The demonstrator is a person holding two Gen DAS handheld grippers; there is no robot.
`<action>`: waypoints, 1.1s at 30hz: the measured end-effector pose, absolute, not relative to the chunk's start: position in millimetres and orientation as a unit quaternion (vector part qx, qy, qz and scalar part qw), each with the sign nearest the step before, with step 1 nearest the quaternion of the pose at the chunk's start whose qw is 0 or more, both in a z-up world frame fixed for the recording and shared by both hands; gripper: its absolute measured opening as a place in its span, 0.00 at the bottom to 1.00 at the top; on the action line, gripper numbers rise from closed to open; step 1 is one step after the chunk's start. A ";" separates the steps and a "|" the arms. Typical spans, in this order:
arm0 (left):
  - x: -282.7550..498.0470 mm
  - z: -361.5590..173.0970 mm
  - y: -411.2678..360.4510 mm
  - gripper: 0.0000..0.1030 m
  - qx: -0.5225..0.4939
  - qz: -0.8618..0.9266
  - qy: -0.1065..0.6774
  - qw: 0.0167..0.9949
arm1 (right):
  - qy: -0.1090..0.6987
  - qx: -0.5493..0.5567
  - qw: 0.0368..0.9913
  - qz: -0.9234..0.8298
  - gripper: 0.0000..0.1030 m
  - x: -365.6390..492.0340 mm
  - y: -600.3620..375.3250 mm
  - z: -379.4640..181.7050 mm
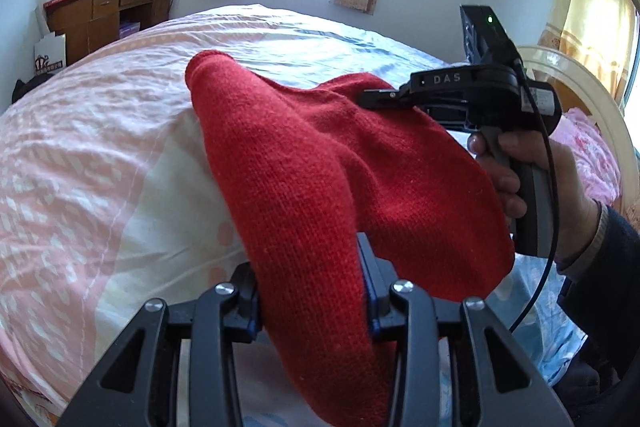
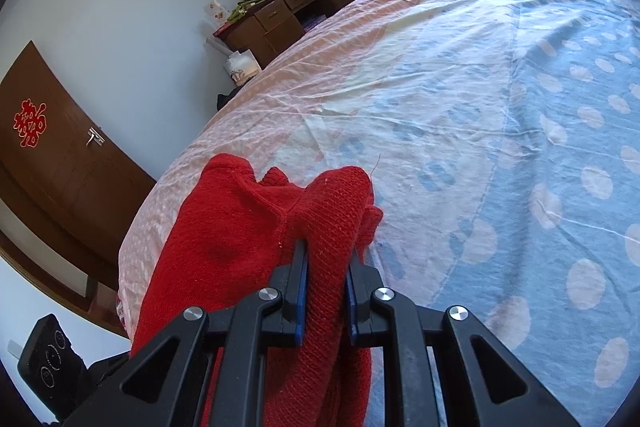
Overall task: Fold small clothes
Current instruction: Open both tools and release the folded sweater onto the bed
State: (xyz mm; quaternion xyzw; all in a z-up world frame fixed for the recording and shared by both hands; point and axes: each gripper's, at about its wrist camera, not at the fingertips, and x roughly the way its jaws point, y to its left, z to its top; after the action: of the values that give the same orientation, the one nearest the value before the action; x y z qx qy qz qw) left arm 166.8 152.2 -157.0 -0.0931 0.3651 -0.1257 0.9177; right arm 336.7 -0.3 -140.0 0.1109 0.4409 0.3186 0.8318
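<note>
A red knitted garment [image 1: 320,163] hangs bunched above the bed, stretched between both grippers. My left gripper [image 1: 308,259] is shut on a thick fold of it, and the cloth fills the gap and hides the left finger's tip. In the left wrist view the right gripper [image 1: 366,95], held by a hand [image 1: 504,163], pinches the garment's far upper edge. In the right wrist view that right gripper [image 2: 326,255] is shut on a ridge of the red garment [image 2: 240,227], which drapes off to the left and down.
The bed [image 2: 500,107] has a wrinkled pink, white and blue dotted sheet [image 1: 100,147]. A wooden desk [image 1: 108,15] piled with boxes stands by the far wall. A brown door [image 2: 60,163] is at left, and a white round frame [image 1: 592,99] is at the right.
</note>
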 end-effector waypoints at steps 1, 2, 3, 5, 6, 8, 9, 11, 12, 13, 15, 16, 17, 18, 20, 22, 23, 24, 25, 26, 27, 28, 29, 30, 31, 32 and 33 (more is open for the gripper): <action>166.8 -157.6 154.1 0.42 -0.100 -0.125 0.366 0.917 | 0.443 0.111 0.832 0.317 0.15 337.4 -0.3 -141.7; 166.5 -156.8 154.5 0.48 -0.103 -0.124 0.368 0.916 | 0.445 0.111 0.831 0.315 0.15 338.0 -0.3 -143.5; 167.6 -156.2 155.4 0.53 -0.107 -0.118 0.370 0.915 | 0.448 0.112 0.830 0.314 0.15 338.3 -0.5 -145.7; 165.1 -155.0 160.6 0.56 -0.115 -0.114 0.375 0.913 | 0.452 0.115 0.828 0.312 0.16 339.1 -1.6 -148.8; 164.7 -153.8 162.3 0.57 -0.114 -0.114 0.377 0.912 | 0.454 0.117 0.827 0.309 0.16 339.1 -3.0 -150.0; 157.3 -143.8 164.3 0.57 -0.103 -0.110 0.373 0.915 | 0.456 0.121 0.827 0.305 0.19 338.9 -5.5 -150.9; 154.4 -139.6 163.9 0.56 -0.096 -0.108 0.369 0.918 | 0.456 0.122 0.829 0.301 0.21 338.1 -7.1 -150.8; 145.7 -122.6 166.3 0.60 -0.075 -0.095 0.347 0.930 | 0.454 0.120 0.832 0.294 0.24 334.6 -9.4 -148.2; 142.9 -117.9 166.1 0.67 -0.069 -0.091 0.339 0.934 | 0.450 0.120 0.836 0.291 0.27 331.2 -11.7 -145.6; 140.6 -109.2 167.5 0.71 -0.067 -0.082 0.326 0.939 | 0.445 0.120 0.840 0.286 0.35 328.5 -13.8 -142.8; 143.3 -101.7 170.6 0.82 -0.069 -0.070 0.310 0.946 | 0.431 0.121 0.851 0.273 0.41 319.7 -19.6 -135.5; 147.7 -101.7 171.6 0.82 -0.067 -0.062 0.310 0.946 | 0.424 0.122 0.856 0.271 0.41 314.9 -21.8 -131.4; 153.6 -103.3 171.3 0.82 -0.064 -0.052 0.314 0.946 | 0.415 0.123 0.860 0.270 0.41 308.3 -23.9 -126.4; 160.9 -105.6 171.8 0.82 -0.062 -0.044 0.321 0.944 | 0.402 0.121 0.867 0.270 0.41 297.9 -25.8 -119.3; 174.6 -116.0 174.0 0.82 -0.062 -0.029 0.333 0.940 | 0.386 0.120 0.869 0.286 0.41 280.9 -25.6 -108.7; 184.4 -125.1 177.1 0.82 -0.058 -0.010 0.344 0.937 | 0.374 0.115 0.859 0.329 0.42 259.4 -20.5 -100.7; 189.6 -129.8 180.9 0.82 -0.066 -0.006 0.351 0.934 | 0.373 0.110 0.854 0.345 0.42 251.9 -17.6 -100.1; 186.7 -132.0 183.7 0.83 -0.074 -0.005 0.355 0.932 | 0.376 0.103 0.845 0.365 0.43 243.9 -12.7 -100.8; 188.3 -135.5 185.9 0.84 -0.084 -0.004 0.361 0.929 | 0.384 0.094 0.839 0.374 0.43 238.4 -8.4 -103.8; 189.5 -137.2 186.8 0.86 -0.087 -0.004 0.366 0.927 | 0.392 0.085 0.838 0.370 0.43 235.7 -4.0 -107.8; 188.0 -137.6 186.2 0.88 -0.087 -0.002 0.368 0.926 | 0.406 0.070 0.839 0.356 0.43 234.8 -0.1 -113.9; 185.8 -137.5 184.9 0.90 -0.085 -0.003 0.368 0.926 | 0.417 0.059 0.841 0.341 0.43 234.6 0.8 -119.8; 183.8 -137.2 182.4 0.93 -0.081 -0.003 0.370 0.926 | 0.421 0.051 0.844 0.329 0.43 234.2 0.3 -123.6; 183.5 -137.1 180.3 0.94 -0.080 -0.004 0.370 0.925 | 0.423 0.041 0.848 0.318 0.43 232.9 -1.0 -126.1; 183.4 -137.6 177.6 0.94 -0.080 -0.007 0.372 0.925 | 0.424 0.033 0.850 0.309 0.43 231.5 -1.2 -126.5; 185.1 -138.8 174.9 0.94 -0.081 -0.010 0.374 0.924 | 0.426 0.028 0.852 0.304 0.43 230.6 -0.7 -126.6; 187.0 -141.0 172.1 0.95 -0.079 -0.013 0.378 0.922 | 0.427 0.016 0.854 0.298 0.43 228.5 1.1 -126.1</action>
State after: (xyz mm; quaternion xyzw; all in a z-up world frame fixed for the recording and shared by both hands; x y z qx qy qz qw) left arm 187.0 172.1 -141.0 -0.0795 0.3777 -0.0130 0.9224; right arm 228.5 1.1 -126.1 0.0165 0.4268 0.2976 0.8538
